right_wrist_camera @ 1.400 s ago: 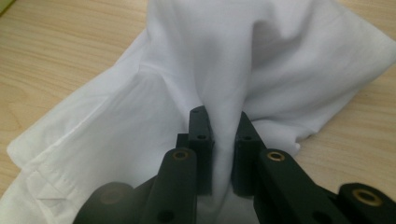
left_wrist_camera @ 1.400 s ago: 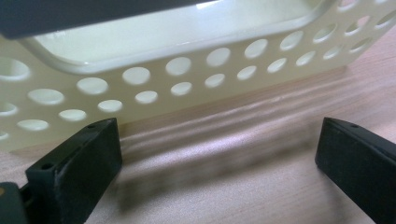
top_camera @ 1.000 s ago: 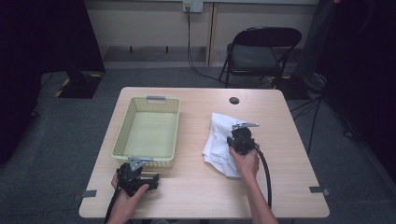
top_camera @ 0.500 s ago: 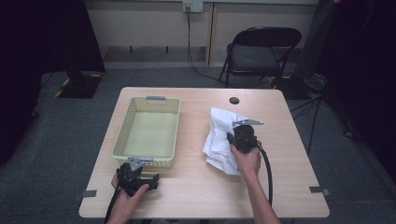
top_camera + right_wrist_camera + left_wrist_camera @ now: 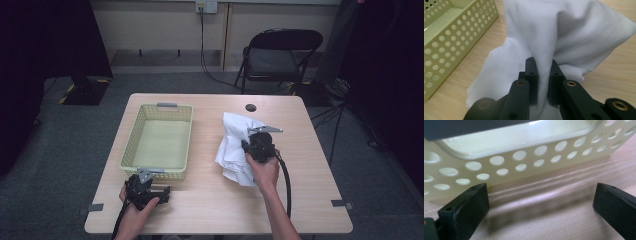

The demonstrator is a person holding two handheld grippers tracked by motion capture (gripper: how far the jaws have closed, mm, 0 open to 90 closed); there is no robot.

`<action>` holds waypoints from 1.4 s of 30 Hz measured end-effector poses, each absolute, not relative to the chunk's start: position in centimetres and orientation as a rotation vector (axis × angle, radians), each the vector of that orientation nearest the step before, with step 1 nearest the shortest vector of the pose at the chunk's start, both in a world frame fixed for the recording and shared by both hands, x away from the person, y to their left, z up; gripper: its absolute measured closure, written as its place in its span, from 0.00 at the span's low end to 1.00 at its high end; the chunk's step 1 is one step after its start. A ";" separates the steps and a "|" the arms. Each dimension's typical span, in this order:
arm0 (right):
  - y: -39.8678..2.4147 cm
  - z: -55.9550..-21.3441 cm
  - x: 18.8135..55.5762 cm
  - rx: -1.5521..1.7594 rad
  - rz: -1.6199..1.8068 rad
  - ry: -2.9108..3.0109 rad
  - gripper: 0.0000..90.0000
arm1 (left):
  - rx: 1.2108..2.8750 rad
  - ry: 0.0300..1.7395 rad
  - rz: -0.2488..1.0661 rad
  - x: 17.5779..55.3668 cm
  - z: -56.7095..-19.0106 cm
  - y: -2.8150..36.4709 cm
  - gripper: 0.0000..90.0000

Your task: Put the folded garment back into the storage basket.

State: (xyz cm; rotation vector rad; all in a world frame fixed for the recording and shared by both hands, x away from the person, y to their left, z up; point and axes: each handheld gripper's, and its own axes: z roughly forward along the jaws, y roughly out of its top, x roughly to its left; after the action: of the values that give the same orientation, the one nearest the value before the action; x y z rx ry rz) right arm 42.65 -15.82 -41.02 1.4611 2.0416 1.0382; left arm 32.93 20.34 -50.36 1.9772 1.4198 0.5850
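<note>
My right tool [image 5: 543, 75] is clamped narrow on a pinch of the white cloth [image 5: 564, 32]; a ridge of fabric runs up between the jaws and fans out above them. In the high view the right tool [image 5: 250, 146] sits at the cloth's right side, with the cloth [image 5: 231, 145] bunched and partly raised off the counter [image 5: 210, 205], its lower folds draped on the wood to the right of the basket [image 5: 127, 162].

My left tool [image 5: 541, 202] stands wide, nothing between the jaws, low over bare counter and just short of the basket's near wall [image 5: 524, 160]. From above, the left tool [image 5: 162, 192] rests near the basket's near left corner, well apart from the cloth.

The basket is empty. I judge the work in hand is lifting the cloth, probably towards the basket.

Risks from here:
- The pinch takes only a thin fold. Slick fabric could slide out under the weight of the hanging part.
- The trailing folds lie on the counter; carried sideways too low, they would drag and could catch the basket rim, tugging the cloth loose or shoving the light basket.
- The left tool is close to the basket wall; a careless move would nudge it.
- The cable [image 5: 287, 185] behind my right hand could snag loose fabric.
</note>
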 end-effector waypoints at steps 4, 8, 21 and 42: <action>-15.8 -40.6 42.5 1.453 1.062 2.037 0.91 | 1.978 1.420 0.585 32.9 -50.4 20.3 0.00; -15.7 -40.2 42.3 1.448 1.080 2.033 0.91 | 1.977 1.420 0.585 32.9 -50.4 20.3 0.00; -15.4 -39.3 41.8 1.422 1.117 2.036 0.91 | 1.977 1.420 0.585 32.9 -50.4 20.3 0.00; -13.8 -37.6 41.4 1.378 1.186 2.041 0.91 | 1.977 1.419 0.585 32.9 -50.4 20.3 0.00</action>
State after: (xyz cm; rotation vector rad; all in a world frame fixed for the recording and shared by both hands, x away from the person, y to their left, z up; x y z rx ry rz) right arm 41.41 -13.84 -37.61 1.3777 2.0415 1.1863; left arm 32.93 20.34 -50.36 1.9771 1.4193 0.5850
